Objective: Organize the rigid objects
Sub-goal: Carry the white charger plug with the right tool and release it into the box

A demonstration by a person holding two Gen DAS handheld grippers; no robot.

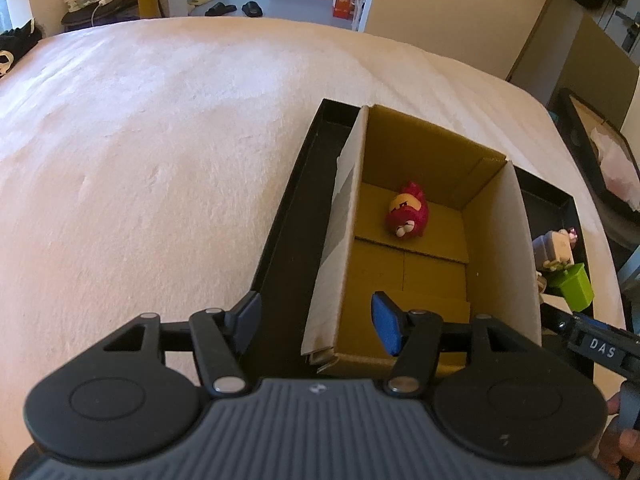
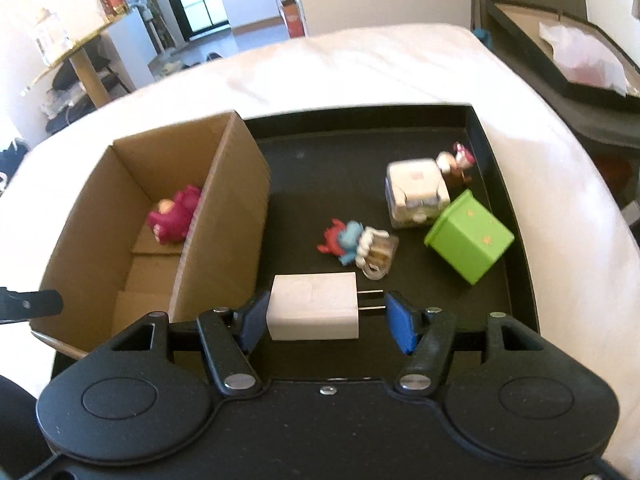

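A cardboard box (image 1: 500,240) (image 2: 236,184) stands in a black tray (image 1: 288,236) (image 2: 500,208) on a white bed. A red toy figure (image 1: 406,212) (image 2: 172,216) lies inside the box. My left gripper (image 1: 316,322) is open and empty over the box's near left corner. My right gripper (image 2: 326,318) is open around a white charger plug (image 2: 314,306) lying in the tray; the left pad is close to it, the right pad is at its prongs. A blue and red figure (image 2: 352,244), a white cube toy (image 2: 416,192) and a green cube (image 2: 468,236) (image 1: 574,286) lie in the tray.
The white bed (image 1: 160,140) spreads to the left and far side. A second black tray with paper (image 2: 568,52) sits off the bed at the right. The right gripper's body (image 1: 600,346) shows at the left wrist view's right edge.
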